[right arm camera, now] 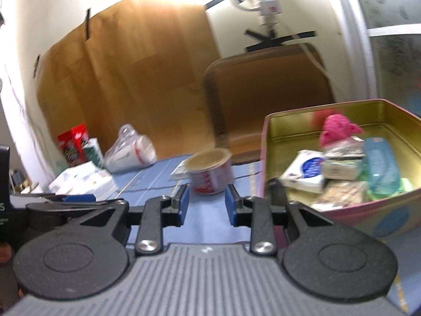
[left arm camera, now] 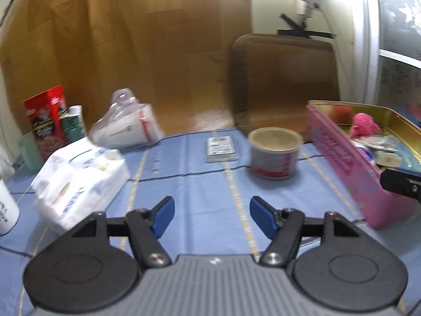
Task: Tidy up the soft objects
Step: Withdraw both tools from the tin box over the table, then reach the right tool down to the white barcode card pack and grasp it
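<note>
your left gripper (left arm camera: pixel 211 217): fingers wide apart, empty. your right gripper (right arm camera: pixel 205 205): parted, empty. soft items: tissue pack (left arm camera: pixel 79 177) on the blue cloth (left arm camera: pixel 200 184); pink knit piece (right arm camera: pixel 336 129) inside the tin (right arm camera: pixel 289 114). risk: sweeping toward the tin may topple the paper cup (right arm camera: pixel 210 171). blur hides labels.

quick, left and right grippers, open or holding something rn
Left gripper: open, holding nothing, above the blue cloth.
Right gripper: open, holding nothing, facing the tub beside the tin.
</note>
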`<action>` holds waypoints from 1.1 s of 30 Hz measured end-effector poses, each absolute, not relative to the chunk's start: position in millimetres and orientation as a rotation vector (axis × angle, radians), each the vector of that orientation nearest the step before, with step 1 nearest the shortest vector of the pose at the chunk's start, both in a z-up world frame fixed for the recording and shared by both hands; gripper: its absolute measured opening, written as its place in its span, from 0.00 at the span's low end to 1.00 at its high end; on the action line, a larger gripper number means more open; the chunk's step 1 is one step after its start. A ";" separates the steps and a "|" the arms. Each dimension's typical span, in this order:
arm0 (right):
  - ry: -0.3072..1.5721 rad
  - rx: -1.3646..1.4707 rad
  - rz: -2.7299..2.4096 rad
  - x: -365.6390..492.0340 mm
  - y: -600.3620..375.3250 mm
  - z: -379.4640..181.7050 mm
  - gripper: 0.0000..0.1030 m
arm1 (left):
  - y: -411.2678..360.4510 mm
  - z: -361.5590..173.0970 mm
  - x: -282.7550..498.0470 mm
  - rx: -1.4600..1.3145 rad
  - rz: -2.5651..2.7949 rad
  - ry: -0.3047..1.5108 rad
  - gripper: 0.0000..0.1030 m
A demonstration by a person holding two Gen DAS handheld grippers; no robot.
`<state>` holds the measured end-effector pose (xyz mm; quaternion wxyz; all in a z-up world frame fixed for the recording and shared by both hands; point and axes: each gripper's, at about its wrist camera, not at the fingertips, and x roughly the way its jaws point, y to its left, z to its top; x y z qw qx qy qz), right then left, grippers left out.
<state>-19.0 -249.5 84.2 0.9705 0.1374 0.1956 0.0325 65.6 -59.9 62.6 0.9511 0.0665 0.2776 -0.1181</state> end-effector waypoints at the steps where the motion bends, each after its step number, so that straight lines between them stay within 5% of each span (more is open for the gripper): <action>1: 0.404 0.269 0.076 -16.0 -244.5 83.4 0.33 | -53.0 60.7 67.4 0.132 -0.226 0.564 0.66; 8: 0.451 0.213 0.132 5.0 -214.4 79.4 0.35 | -20.0 49.6 80.6 0.097 -0.169 0.583 0.74; 33: 0.517 0.152 0.146 50.8 -181.0 68.3 0.37 | 10.5 15.0 122.1 0.055 -0.109 0.653 0.77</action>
